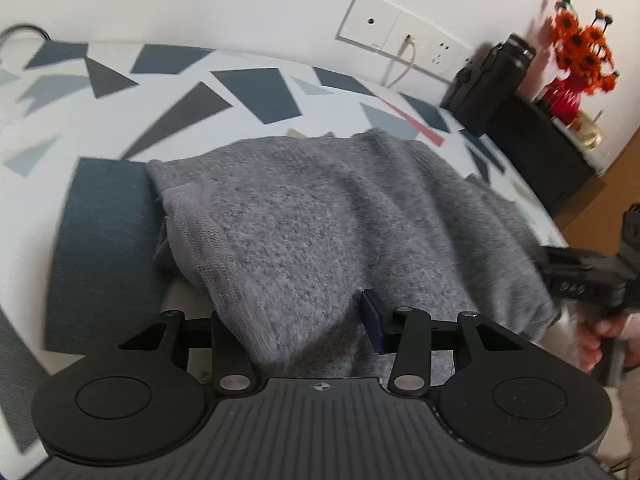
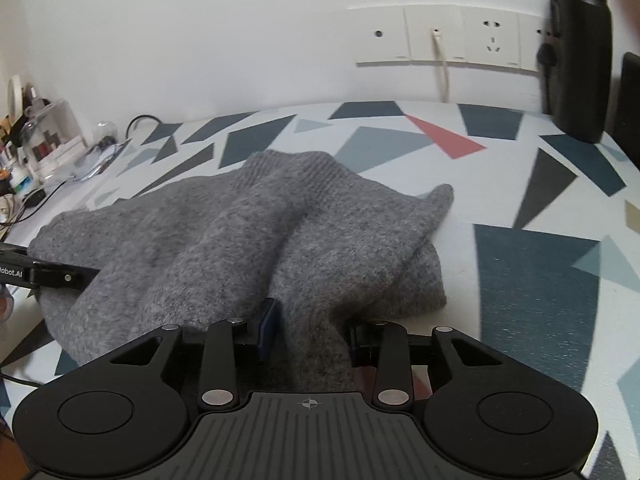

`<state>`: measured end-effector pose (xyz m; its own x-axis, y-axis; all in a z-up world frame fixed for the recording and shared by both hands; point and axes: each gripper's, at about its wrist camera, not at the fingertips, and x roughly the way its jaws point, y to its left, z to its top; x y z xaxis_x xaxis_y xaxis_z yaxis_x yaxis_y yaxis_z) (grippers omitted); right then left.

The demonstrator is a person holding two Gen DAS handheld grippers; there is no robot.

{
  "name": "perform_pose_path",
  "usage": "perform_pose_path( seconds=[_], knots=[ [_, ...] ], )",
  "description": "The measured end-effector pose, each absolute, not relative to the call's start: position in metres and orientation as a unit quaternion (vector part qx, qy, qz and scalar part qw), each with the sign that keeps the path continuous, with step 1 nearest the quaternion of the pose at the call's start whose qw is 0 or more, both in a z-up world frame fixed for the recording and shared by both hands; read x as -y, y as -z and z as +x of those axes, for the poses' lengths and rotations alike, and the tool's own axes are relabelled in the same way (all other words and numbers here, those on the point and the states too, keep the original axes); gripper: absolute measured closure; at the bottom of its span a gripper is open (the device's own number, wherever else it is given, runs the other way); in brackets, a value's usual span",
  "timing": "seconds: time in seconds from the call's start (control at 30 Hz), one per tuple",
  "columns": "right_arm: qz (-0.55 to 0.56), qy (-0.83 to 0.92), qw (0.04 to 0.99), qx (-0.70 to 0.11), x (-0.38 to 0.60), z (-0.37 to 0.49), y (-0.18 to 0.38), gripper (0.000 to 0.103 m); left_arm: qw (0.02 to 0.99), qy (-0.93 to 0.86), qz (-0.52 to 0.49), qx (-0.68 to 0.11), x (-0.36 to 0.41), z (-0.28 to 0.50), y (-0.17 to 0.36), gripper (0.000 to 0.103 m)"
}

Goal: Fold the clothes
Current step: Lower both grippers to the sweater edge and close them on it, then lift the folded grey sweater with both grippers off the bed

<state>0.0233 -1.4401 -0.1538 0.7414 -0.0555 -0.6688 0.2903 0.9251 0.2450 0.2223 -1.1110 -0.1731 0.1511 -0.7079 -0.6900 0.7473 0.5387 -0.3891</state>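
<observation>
Both jaws pinching the near edge of the gray sweater (image 2: 256,232), probably tight; rest lying ahead, stretching sideways between left gripper (image 1: 296,328) and right gripper (image 2: 310,330).

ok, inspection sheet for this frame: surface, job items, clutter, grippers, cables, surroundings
Surface: table under a white cloth with dark geometric shapes.
Job's things: grey sweater, bunched, partly folded.
Clutter: black bottle at the back right; jars and small items at the far left.
Grippers: left gripper and right gripper each have sweater fabric between the fingers; a hand holds the right one.
Cables: white cable plugged into the wall sockets; dark cable at the back left.
Surroundings: white wall; orange flowers on a dark cabinet.
</observation>
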Motion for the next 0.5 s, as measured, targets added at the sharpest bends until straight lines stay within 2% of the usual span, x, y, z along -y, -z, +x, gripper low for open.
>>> perform_pose_path(
  seconds=[0.17,0.3,0.5],
  knots=[
    [0.167,0.078,0.920,-0.347,1.425,0.026,0.153,0.072,0.748,0.498,-0.009,-0.439,1.115,0.211,0.179,0.058],
    [0.161,0.061,0.921,-0.349,1.408,0.028,0.151,0.077,0.745,0.510,-0.017,-0.430,1.122,0.193,0.181,0.060],
    [0.172,0.064,0.919,-0.349,1.411,0.026,0.149,0.074,0.746,0.509,-0.054,-0.426,1.111,0.196,0.186,0.061]
  ],
)
